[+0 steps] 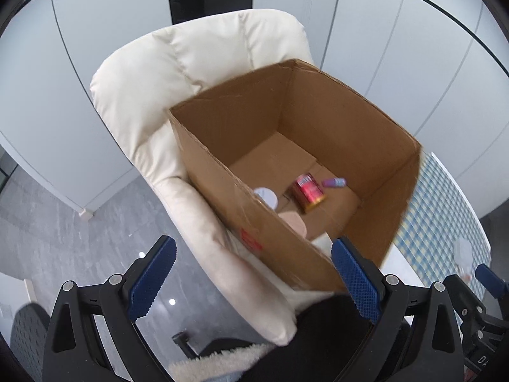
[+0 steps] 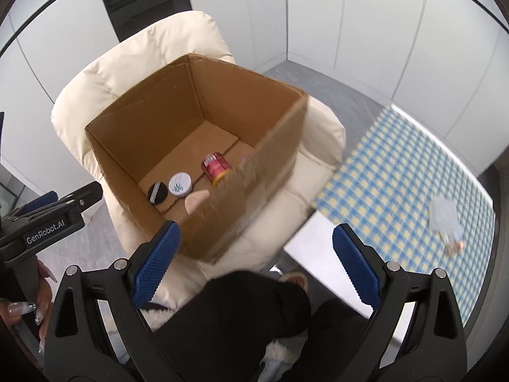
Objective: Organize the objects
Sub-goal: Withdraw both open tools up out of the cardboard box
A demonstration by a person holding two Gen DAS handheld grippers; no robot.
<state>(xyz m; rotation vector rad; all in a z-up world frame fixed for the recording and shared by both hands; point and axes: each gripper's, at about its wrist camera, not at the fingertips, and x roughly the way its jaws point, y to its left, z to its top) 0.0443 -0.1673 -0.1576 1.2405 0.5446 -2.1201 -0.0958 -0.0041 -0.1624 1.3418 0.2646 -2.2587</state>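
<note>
The left claw [image 1: 253,278] stood spread wide with nothing between its blue pads, hovering at the near rim of the open brown cardboard box [image 1: 334,121] that sat on the cream padded armchair [image 1: 191,51]. On the box floor, from nine o'clock toward three, lay a small black round lid [image 2: 157,193], a white round jar with a leaf print [image 2: 180,185], a red cylindrical tin with a gold rim [image 2: 216,167] on its side, and a little purple tube [image 1: 333,182]. The right claw [image 2: 256,265] was likewise agape and empty. At three o'clock, well apart from the box, a blurred pale packet [image 2: 443,215] lay on the blue-and-yellow checked table [image 2: 397,172]. It looked light and thin, likely crinkly; pinching one edge flat seemed the safest hold.
</note>
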